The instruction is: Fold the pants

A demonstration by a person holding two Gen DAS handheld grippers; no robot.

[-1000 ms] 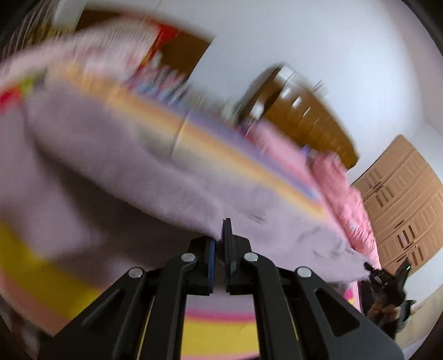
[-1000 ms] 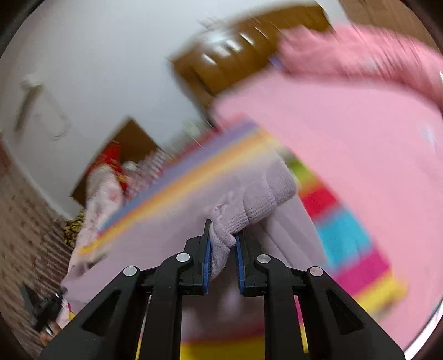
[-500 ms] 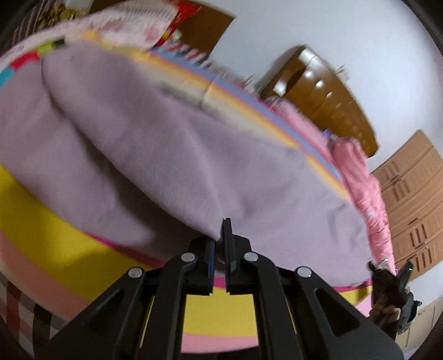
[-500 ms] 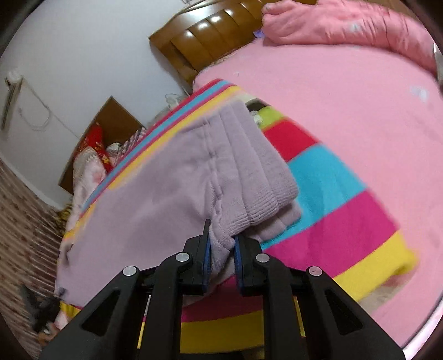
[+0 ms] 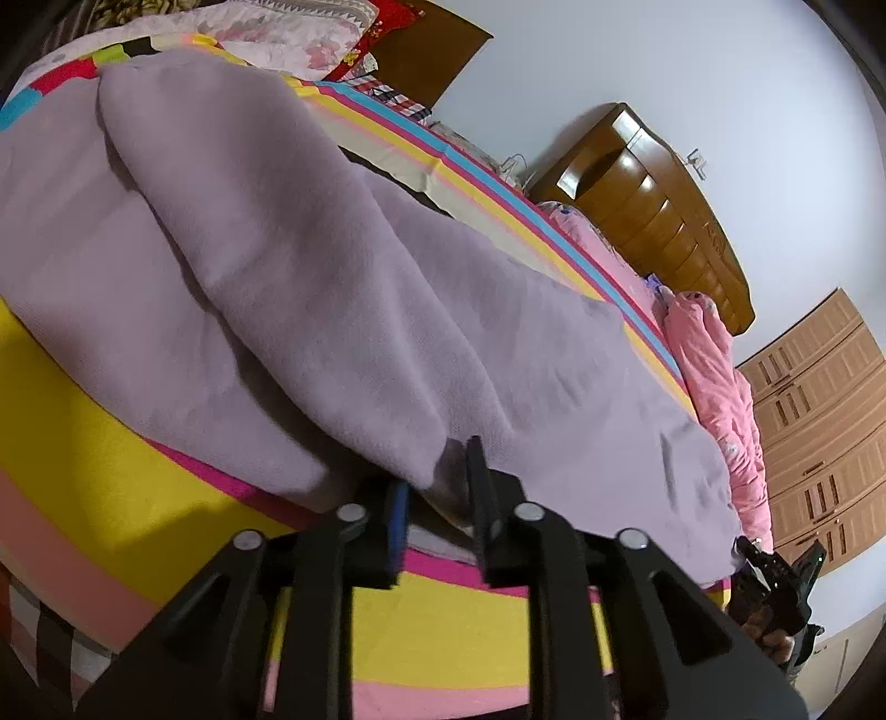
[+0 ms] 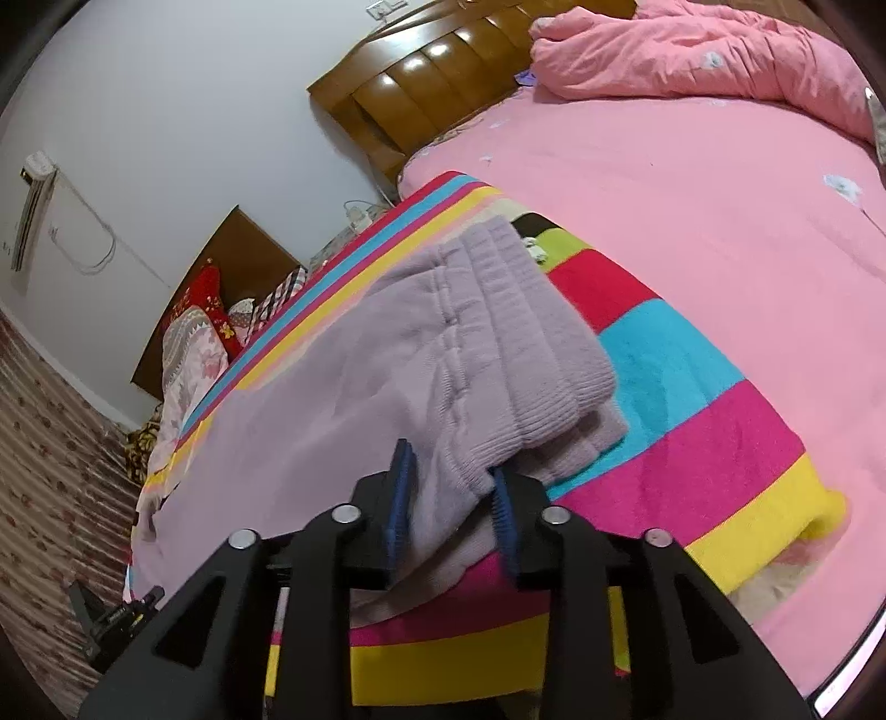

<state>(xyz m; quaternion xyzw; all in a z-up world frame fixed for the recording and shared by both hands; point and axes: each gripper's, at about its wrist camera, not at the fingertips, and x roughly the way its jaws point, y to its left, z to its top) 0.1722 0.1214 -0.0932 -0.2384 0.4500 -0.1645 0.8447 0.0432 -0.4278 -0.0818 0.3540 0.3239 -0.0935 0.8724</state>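
The lilac fleece pants [image 5: 343,288] lie folded lengthwise, one leg on the other, on a striped blanket [image 5: 111,459] on the bed. My left gripper [image 5: 437,498] is open at the leg-cuff corner, which lies loose between its jaws. In the right wrist view the ribbed waistband [image 6: 531,343] lies doubled on the blanket [image 6: 692,459]. My right gripper [image 6: 451,498] is open around the waistband corner, with cloth resting between the jaws. The right gripper also shows far off in the left wrist view [image 5: 775,581].
A pink quilt [image 6: 692,61] is bunched near the wooden headboard [image 6: 443,83]. Pink sheet [image 6: 692,194] covers the bed beyond the blanket. Pillows [image 5: 277,39] lie at the other end. A wardrobe [image 5: 819,432] stands by the wall.
Both grippers lowered the pants onto the blanket, then opened their jaws. The cloth corners they held now lie loose between the jaws.
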